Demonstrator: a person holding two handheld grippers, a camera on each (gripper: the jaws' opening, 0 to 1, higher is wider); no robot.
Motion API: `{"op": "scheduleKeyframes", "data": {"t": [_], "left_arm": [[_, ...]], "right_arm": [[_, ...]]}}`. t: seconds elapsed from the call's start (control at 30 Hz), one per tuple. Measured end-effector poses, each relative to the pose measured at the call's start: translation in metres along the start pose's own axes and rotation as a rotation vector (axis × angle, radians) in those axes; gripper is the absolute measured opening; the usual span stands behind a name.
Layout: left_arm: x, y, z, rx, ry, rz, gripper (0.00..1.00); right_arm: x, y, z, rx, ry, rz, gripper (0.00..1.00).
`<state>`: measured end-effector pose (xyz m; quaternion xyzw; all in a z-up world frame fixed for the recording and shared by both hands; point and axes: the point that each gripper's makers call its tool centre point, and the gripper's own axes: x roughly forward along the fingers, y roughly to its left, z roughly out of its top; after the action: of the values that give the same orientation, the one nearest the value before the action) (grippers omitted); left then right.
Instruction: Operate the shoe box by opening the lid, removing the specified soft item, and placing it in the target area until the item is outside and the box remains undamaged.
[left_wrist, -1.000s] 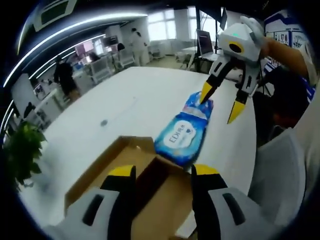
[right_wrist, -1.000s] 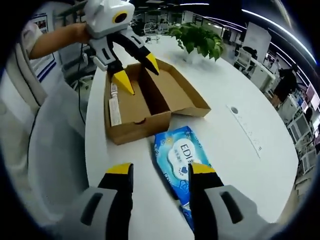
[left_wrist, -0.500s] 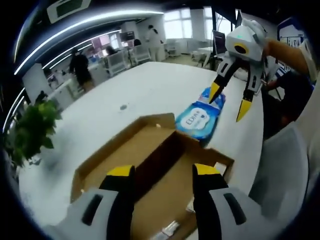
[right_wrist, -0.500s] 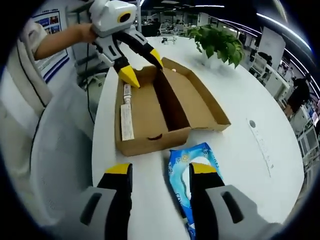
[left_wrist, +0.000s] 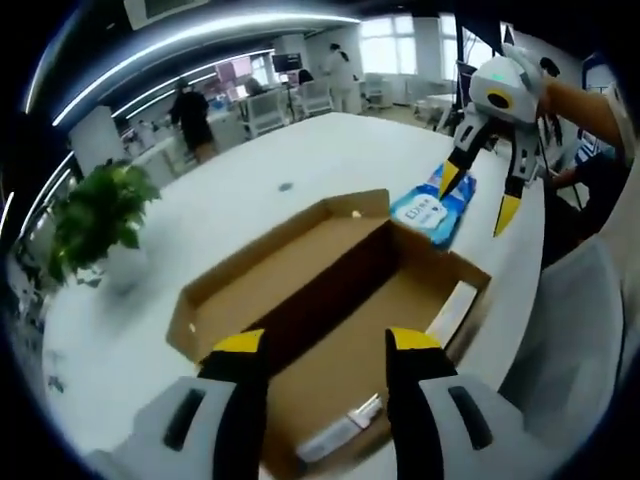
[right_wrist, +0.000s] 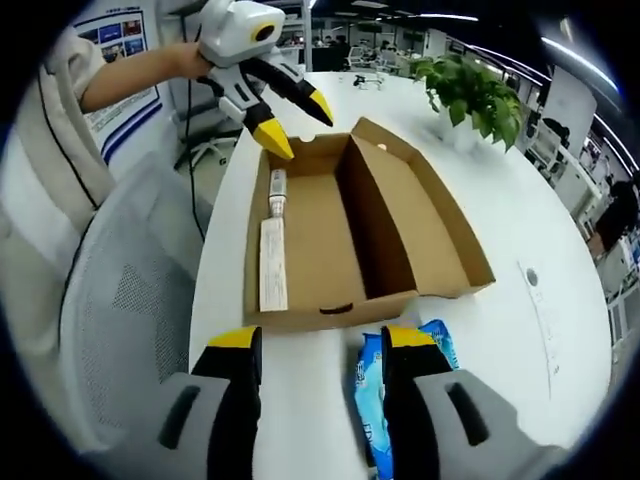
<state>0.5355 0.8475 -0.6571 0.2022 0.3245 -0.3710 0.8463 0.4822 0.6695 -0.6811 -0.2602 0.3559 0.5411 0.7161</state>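
The brown shoe box (left_wrist: 330, 300) lies open on the white table (left_wrist: 300, 160), its lid folded flat to one side. The blue soft wipes pack (left_wrist: 430, 208) rests on the table just beyond the box's far end. My left gripper (left_wrist: 327, 345) is open above the box's near end, holding nothing. My right gripper (left_wrist: 477, 197) hovers open over the pack. In the right gripper view the pack (right_wrist: 368, 400) lies partly under my open right gripper (right_wrist: 322, 340), the box (right_wrist: 320, 220) stretches ahead, and the left gripper (right_wrist: 297, 125) hangs open over its far end.
A white label strip (right_wrist: 272, 265) lies inside the box. A potted plant (left_wrist: 95, 220) stands on the table past the lid (right_wrist: 420, 220). A grey mesh chair (right_wrist: 120, 300) sits along the table's edge. People stand among desks in the background.
Both cameras have shifted. The left gripper has drawn back along the box, so the pack looks farther off. In the right gripper view the box has come nearer and the pack has slid under the jaws.
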Motion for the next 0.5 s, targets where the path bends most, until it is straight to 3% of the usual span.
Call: {"op": "scheduleKeyframes", "data": {"t": [0.5], "left_arm": [[-0.027, 0.026, -0.040, -0.098, 0.013, 0.103, 0.46]], "right_arm": [[0.038, 0.012, 0.015, -0.081, 0.032, 0.095, 0.47]]}}
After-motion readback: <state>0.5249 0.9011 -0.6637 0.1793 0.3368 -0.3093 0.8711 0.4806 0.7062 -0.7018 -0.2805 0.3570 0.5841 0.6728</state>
